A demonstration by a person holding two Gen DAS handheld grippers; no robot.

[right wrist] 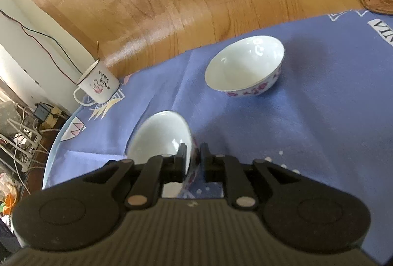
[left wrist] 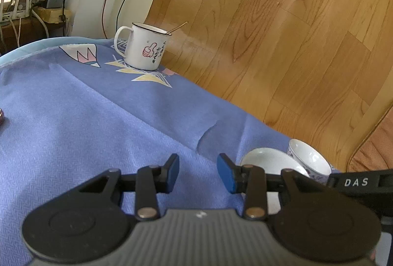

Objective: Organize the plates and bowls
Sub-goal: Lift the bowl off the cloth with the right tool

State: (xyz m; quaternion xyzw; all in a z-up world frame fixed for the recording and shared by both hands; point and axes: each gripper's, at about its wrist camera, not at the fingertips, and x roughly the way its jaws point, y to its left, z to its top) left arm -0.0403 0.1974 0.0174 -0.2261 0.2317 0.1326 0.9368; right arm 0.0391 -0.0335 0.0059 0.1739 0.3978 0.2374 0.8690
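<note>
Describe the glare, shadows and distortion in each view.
Left wrist: fisheye bends the floor boards; soft daylight, faint sheen near the mug; sharp overall. Right wrist: strong glare streaks on the floor, highlights inside both bowls, the far bowl and the gripped bowl; edges curve and blur.

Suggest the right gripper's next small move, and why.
Probably carry the held bowl toward the second bowl and nest it there. The right gripper is pinched on its rim, the second bowl sits empty on the cloth, and the left gripper is open.
</note>
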